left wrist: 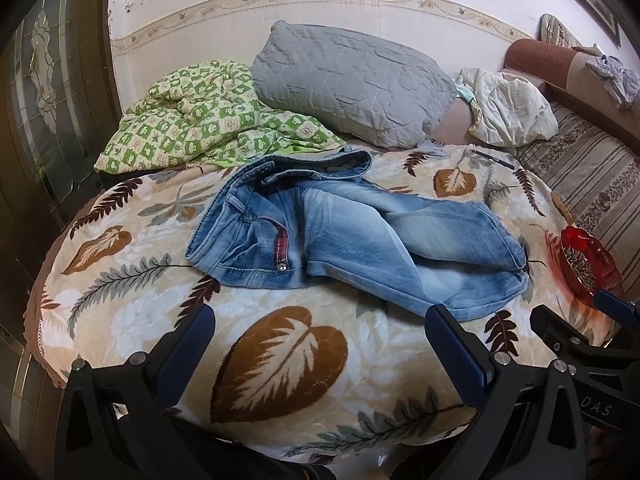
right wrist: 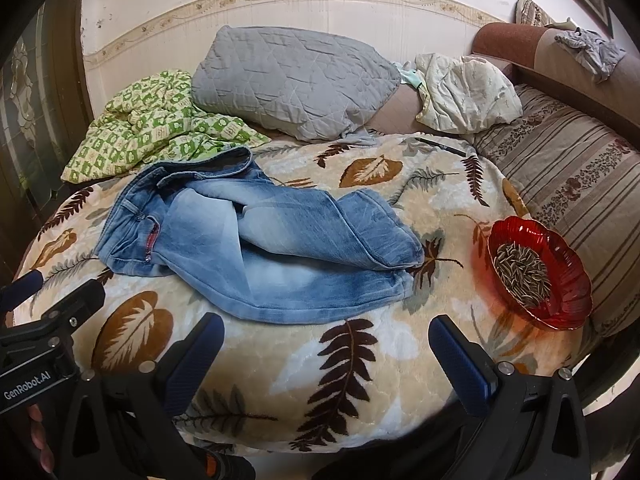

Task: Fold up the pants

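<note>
A pair of faded blue jeans [left wrist: 352, 232] lies crumpled on a leaf-patterned blanket [left wrist: 280, 360], waistband to the left, both legs running right with one lying over the other. In the right wrist view the jeans [right wrist: 260, 248] sit left of centre. My left gripper [left wrist: 320, 328] hangs open over the blanket's near part, its right fingertip close to the lower leg's hem, nothing between the fingers. My right gripper [right wrist: 326, 336] is open too, just short of the jeans' near edge. The right gripper's fingers [left wrist: 560, 332] show at the lower right of the left wrist view.
A red glass bowl [right wrist: 540, 272] of seeds stands on the blanket's right side. At the back lie a green checked quilt [right wrist: 152, 124], a grey pillow [right wrist: 288, 84] and a pale bundle [right wrist: 464, 92]. A black pen [right wrist: 440, 146] lies near a striped cushion [right wrist: 572, 184].
</note>
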The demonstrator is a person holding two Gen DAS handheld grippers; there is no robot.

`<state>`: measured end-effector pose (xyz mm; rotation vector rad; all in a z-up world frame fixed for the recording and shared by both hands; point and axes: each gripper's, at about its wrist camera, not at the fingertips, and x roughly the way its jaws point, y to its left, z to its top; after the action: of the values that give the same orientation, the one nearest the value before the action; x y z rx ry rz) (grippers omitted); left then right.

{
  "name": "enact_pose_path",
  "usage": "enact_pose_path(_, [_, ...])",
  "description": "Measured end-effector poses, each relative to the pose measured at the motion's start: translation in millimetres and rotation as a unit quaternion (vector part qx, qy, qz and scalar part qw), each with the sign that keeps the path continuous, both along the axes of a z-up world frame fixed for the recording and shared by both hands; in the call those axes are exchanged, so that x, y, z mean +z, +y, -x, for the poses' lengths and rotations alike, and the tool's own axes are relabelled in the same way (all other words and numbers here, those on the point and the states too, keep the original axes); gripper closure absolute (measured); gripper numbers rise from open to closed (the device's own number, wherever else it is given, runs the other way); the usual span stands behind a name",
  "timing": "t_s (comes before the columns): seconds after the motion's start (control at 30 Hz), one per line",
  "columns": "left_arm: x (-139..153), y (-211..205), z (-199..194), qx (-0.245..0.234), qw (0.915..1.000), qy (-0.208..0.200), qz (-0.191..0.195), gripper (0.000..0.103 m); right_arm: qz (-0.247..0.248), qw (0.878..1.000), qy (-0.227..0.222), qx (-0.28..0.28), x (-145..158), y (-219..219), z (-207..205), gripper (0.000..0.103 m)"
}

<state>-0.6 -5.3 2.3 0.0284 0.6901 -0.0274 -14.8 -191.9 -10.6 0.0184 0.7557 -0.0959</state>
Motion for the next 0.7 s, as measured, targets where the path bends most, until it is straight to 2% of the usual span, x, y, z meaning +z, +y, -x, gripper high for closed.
enact_pose_path(0.23, [-0.9, -1.4, -0.6, -0.004, 0.9998, 0.018, 0.001, 0.0, -0.001, 1.0, 0.001, -0.001, -0.3, -0.2, -0.2, 0.0])
enact_pose_path(0.7, [0.5, -3.4, 1.2, -0.006, 0.9999, 0.005, 0.011, 0.0, 0.0, 1.0, 0.002, -0.004, -2.0, 0.7, 0.8, 0.0])
